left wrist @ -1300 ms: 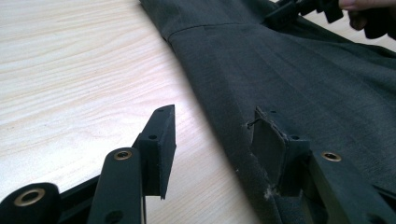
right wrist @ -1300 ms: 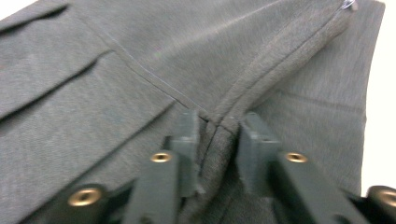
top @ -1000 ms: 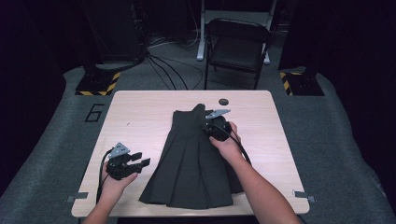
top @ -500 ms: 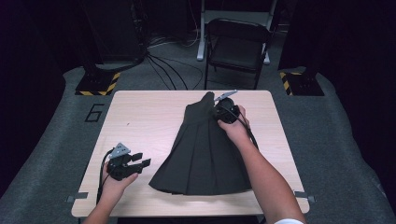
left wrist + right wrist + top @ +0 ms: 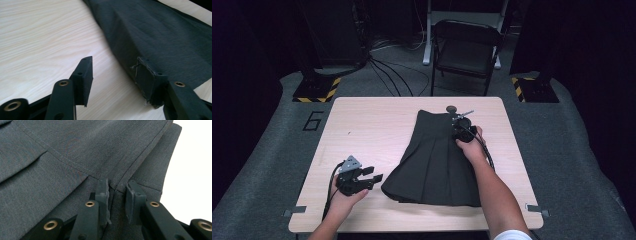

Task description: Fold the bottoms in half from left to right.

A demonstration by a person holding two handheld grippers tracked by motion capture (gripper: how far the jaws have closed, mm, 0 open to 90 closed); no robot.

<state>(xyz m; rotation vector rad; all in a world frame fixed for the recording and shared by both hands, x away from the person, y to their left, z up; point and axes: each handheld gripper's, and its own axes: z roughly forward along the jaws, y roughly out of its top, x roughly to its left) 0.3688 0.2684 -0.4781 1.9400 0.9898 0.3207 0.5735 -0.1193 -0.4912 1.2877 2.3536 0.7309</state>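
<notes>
A dark pleated skirt [image 5: 437, 165] lies flat on the pale wooden table [image 5: 372, 120], waistband at the far end and hem toward the person. My right gripper [image 5: 457, 127] rests low on the waistband's right end. Its jaws have just been opening: in the right gripper view [image 5: 117, 187] the pads stand slightly apart, with a seam of the skirt [image 5: 75, 150] in the gap. My left gripper [image 5: 373, 175] sits near the table's front left, aimed at the hem. Its jaws have opened a little further and are open [image 5: 113, 62] over bare wood, the skirt's edge [image 5: 162, 32] beside one pad.
A small round black object [image 5: 452, 108] lies on the table just beyond the waistband. A folding chair [image 5: 467, 47] stands behind the table's far edge. Bare tabletop stretches to the left of the skirt.
The right hand carried the waistband toward the far right of the table and lowered it, stretching the skirt out flat. Its jaws have parted a little. The left hand stayed put.
</notes>
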